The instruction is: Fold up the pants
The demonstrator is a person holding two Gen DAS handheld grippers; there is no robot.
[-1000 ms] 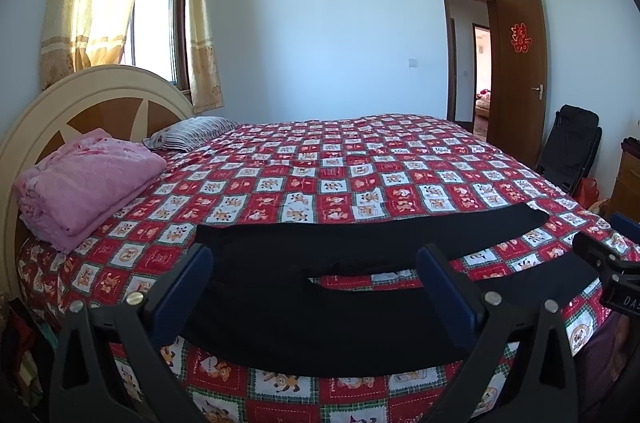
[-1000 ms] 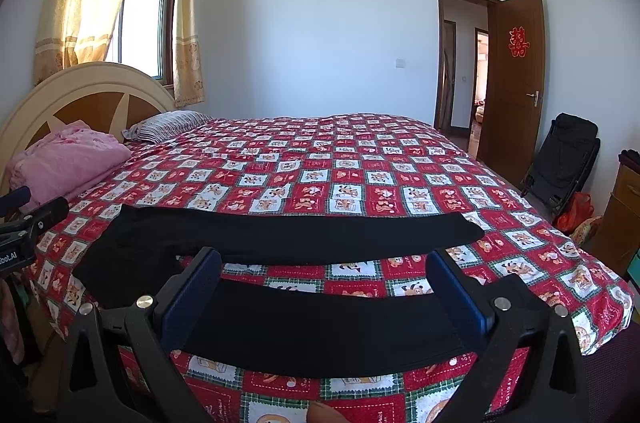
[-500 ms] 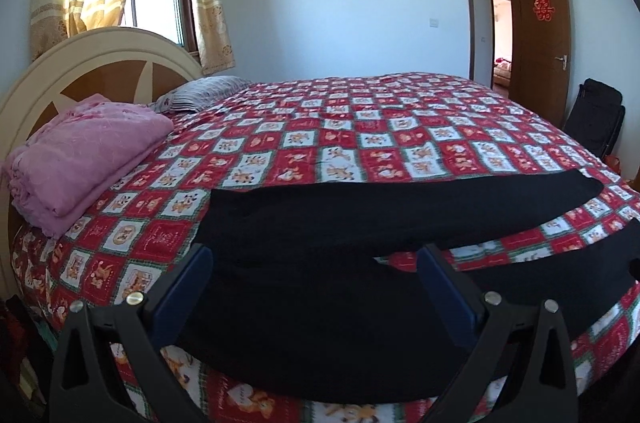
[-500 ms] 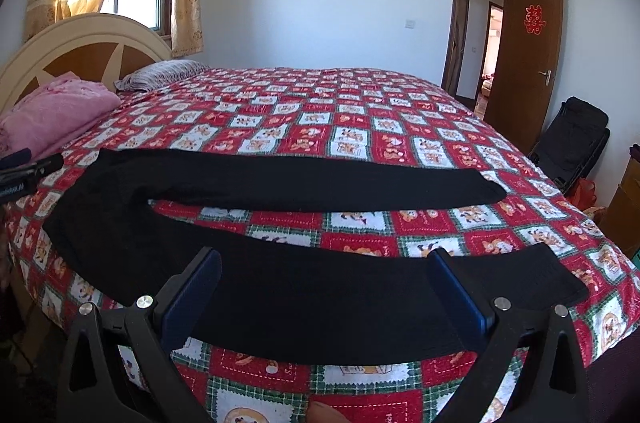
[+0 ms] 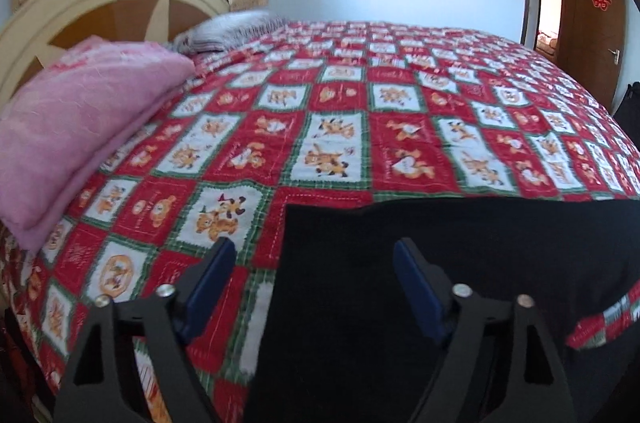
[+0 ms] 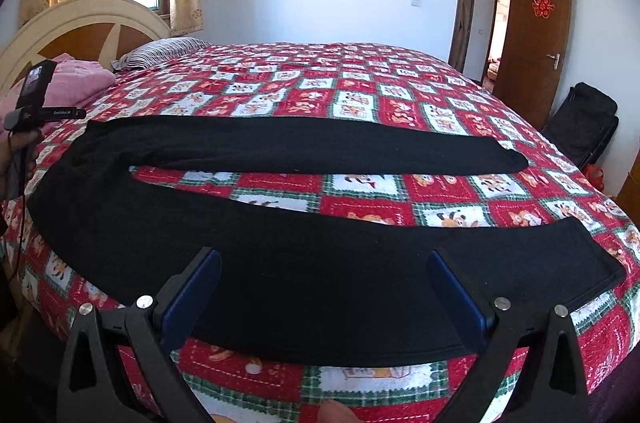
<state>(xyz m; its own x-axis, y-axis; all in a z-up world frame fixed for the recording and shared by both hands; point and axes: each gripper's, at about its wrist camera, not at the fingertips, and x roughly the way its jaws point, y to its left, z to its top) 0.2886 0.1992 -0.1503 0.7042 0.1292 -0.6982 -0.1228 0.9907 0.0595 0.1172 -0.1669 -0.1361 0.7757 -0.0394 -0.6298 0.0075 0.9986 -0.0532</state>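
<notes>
Black pants (image 6: pixel 304 263) lie flat across the near part of the bed, legs spread apart and pointing right, waist at the left. In the left wrist view the waist end (image 5: pixel 460 255) fills the lower right. My left gripper (image 5: pixel 314 263) is open and empty, low over the waist's left edge. My right gripper (image 6: pixel 324 275) is open and empty, low over the near leg close to its hem end. The left gripper also shows at the left edge of the right wrist view (image 6: pixel 38 103).
A red patchwork bedspread (image 6: pixel 360 103) covers the bed. A folded pink blanket (image 5: pixel 72 127) and striped pillow (image 6: pixel 164 49) lie by the headboard (image 5: pixel 100 3). A black chair (image 6: pixel 580 127) and an open wooden door (image 6: pixel 536 35) stand at the right.
Both grippers have moved forward and down toward the pants. The left one has shifted to the waist's left edge. Both stayed open.
</notes>
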